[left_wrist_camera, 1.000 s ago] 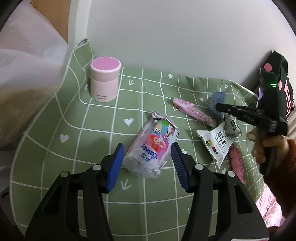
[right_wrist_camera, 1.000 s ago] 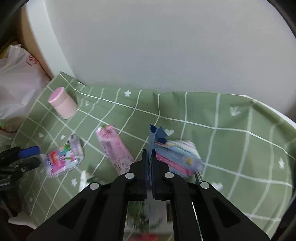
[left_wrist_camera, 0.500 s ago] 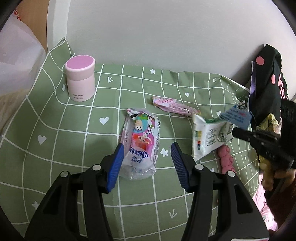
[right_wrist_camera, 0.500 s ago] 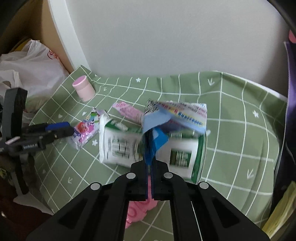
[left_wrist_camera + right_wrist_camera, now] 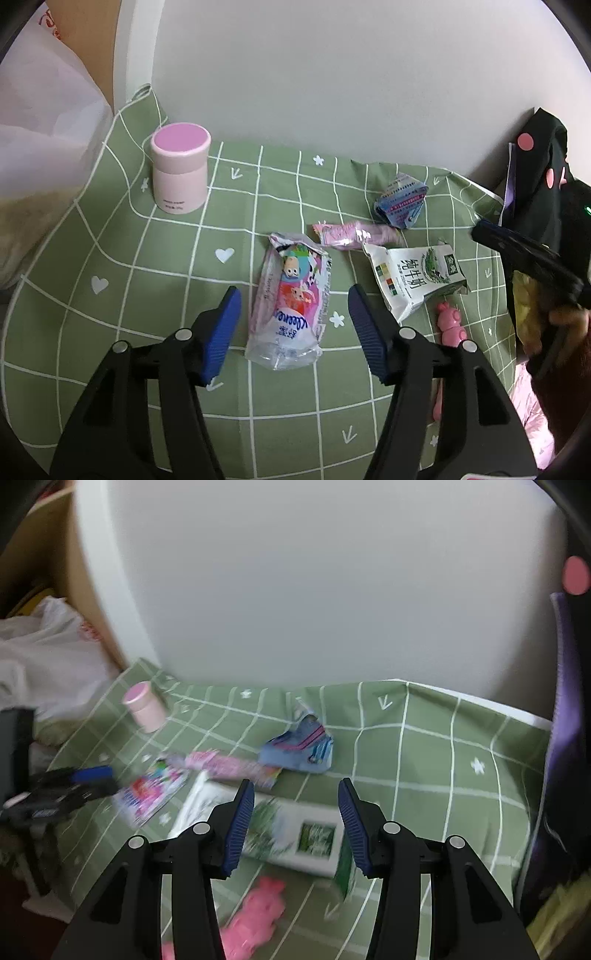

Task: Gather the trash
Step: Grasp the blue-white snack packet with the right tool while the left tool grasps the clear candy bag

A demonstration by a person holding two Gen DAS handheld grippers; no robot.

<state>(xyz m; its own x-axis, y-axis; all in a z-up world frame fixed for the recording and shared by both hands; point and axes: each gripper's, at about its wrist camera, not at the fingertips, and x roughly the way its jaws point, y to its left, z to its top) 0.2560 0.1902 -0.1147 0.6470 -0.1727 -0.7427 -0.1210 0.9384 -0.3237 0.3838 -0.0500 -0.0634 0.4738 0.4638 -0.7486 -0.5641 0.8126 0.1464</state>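
On the green checked cloth lie a Kleenex tissue packet, a pink wrapper, a crumpled blue wrapper and a white milk pouch. My left gripper is open with its jaws either side of the tissue packet. My right gripper is open and empty, above the milk pouch, with the blue wrapper lying beyond it. The right gripper also shows at the right edge of the left wrist view.
A pink-lidded jar stands at the back left. A pink toy lies near the front right. A white plastic bag is off the left side. A black dotted bag hangs at the right. A white wall is behind.
My right gripper has opened and let go of the blue wrapper, which now lies on the cloth at the back. The left gripper stays open around the tissue packet.
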